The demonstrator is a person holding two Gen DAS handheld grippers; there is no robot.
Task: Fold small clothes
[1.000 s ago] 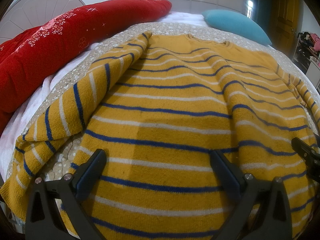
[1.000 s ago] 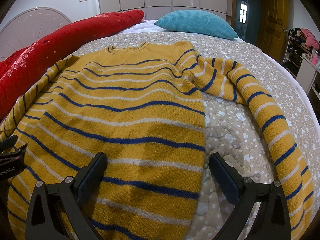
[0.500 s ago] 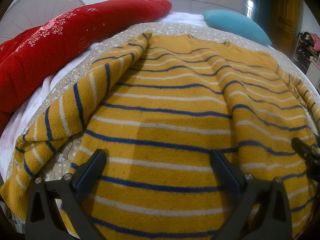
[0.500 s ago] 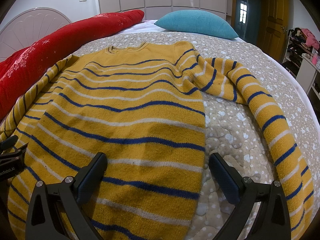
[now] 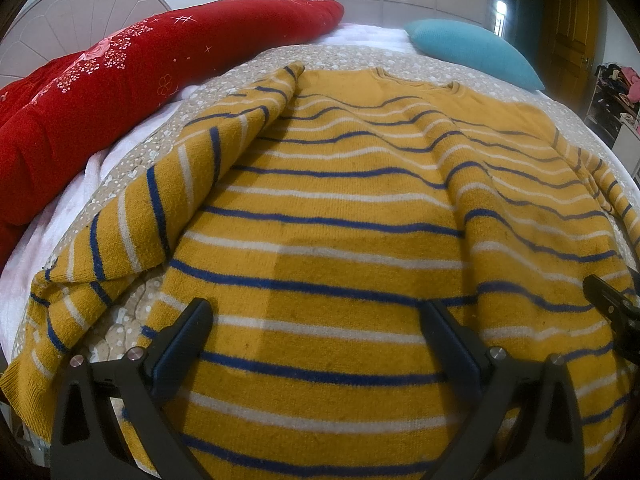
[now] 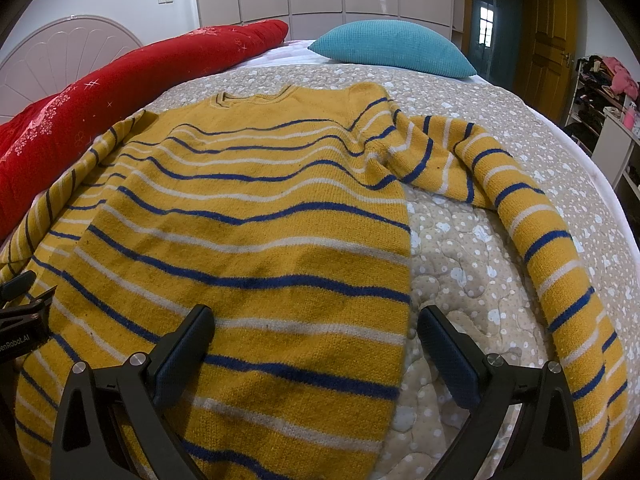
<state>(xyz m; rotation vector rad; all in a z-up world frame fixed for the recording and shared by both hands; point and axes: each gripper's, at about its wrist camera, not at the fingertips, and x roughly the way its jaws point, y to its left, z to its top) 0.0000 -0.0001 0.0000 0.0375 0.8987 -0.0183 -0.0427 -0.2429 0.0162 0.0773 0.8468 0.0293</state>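
Left wrist view: left gripper (image 5: pixel 316 328) hovers, fingers apart, over the striped sweater (image 5: pixel 360 220) spread flat on the bed (image 6: pixel 460 88), collar farthest away; right gripper (image 6: pixel 316 330), fingers apart, straddles its right edge.

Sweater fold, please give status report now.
Left gripper open, right gripper open, both empty above hem. Sweater flat on bed, unfolded, sleeves spread out. Nothing in the way.
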